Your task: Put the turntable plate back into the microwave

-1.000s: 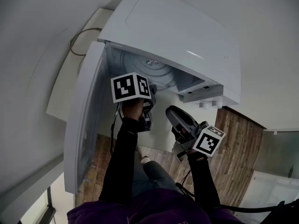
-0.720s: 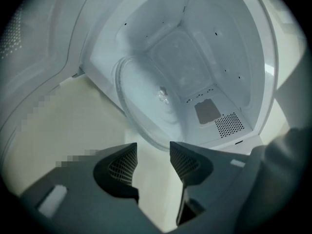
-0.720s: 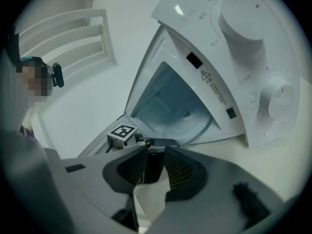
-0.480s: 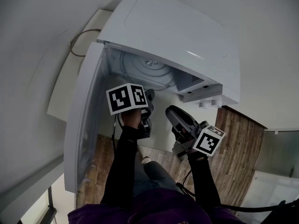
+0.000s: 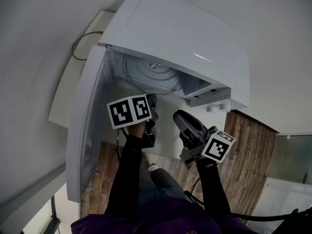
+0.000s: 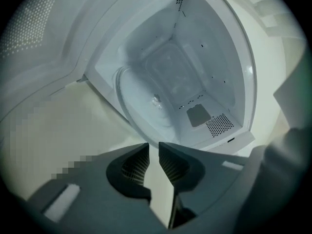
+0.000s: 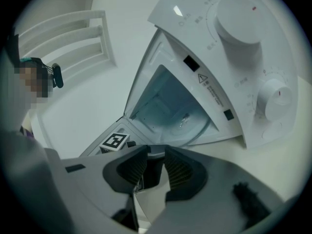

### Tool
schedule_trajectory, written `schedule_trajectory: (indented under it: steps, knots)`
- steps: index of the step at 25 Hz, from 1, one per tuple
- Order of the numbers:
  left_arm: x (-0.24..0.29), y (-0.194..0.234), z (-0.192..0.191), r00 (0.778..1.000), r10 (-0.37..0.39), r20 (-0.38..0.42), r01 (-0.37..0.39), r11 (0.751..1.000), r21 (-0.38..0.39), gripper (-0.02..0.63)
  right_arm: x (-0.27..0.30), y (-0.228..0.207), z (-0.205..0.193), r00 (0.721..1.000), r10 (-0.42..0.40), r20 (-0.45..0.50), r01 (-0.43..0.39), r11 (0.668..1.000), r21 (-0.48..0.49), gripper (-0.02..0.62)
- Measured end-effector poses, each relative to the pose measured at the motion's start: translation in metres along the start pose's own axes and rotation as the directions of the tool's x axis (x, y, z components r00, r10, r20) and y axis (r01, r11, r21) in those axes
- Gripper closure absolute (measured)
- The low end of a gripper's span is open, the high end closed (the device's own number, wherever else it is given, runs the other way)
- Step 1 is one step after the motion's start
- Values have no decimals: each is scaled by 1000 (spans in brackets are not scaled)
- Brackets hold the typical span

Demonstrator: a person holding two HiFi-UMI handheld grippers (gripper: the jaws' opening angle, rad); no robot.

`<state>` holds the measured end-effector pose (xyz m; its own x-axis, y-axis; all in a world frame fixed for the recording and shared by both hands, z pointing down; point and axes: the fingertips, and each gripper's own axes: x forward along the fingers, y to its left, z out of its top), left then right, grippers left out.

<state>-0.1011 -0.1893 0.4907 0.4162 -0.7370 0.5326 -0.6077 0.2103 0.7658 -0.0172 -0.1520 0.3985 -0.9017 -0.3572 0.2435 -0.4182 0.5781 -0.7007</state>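
Turntable plate (image 6: pixel 146 101) lies flat on the floor of the microwave (image 5: pixel 185 28) cavity, straight ahead of the left claw (image 6: pixel 153 147) and a little below its line. Its near rim sits just inside the front lip. Whether it has dropped squarely onto its hub I cannot tell.

It looks like clear glass, so I judge it stiff, fairly heavy for its thickness, slick and quick to chip against the metal lip. The rim is the only place to take hold. A pinch on the near edge, plate kept level, seems safest, and a push on that edge would do for small corrections.

The left claw's jaws have just been closing and now stand narrow, with a slim gap and nothing between them. It hangs just outside the opening, apart from the plate. The right claw (image 7: pixel 156 152) stands to the right of the left one and farther from the cavity, jaws moderately apart and empty. Only the left claw's marker cube (image 7: pixel 113 141) shows through its gap.

The open door (image 5: pixel 87 126) stands to the left claw's left, close enough to limit a sideways swing. The control panel with two dials (image 7: pixel 239 18) lies beyond the right claw, off to its right. Pale worktop (image 6: pixel 73 111) runs beneath both claws. Nothing lies between the left claw and the plate.
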Motion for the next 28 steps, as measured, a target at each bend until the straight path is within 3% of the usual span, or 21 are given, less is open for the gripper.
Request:
schedule_trajectory:
  steps: [19,23,28]
  knots:
    - [21,-12,2,997,-67,-30,67,998,1,540,-1,1,-10,1000,6,-10,-6,1000,16,477]
    - [24,-11,23,997,-69,25,69,997,-29,553,-2,2,-10,1000,9,-12,-8,1000,16,477]
    - [21,-11,37,1000,-28,6,28,1000,2,560,-5,4,-9,1000,5,-9,-4,1000,11,477]
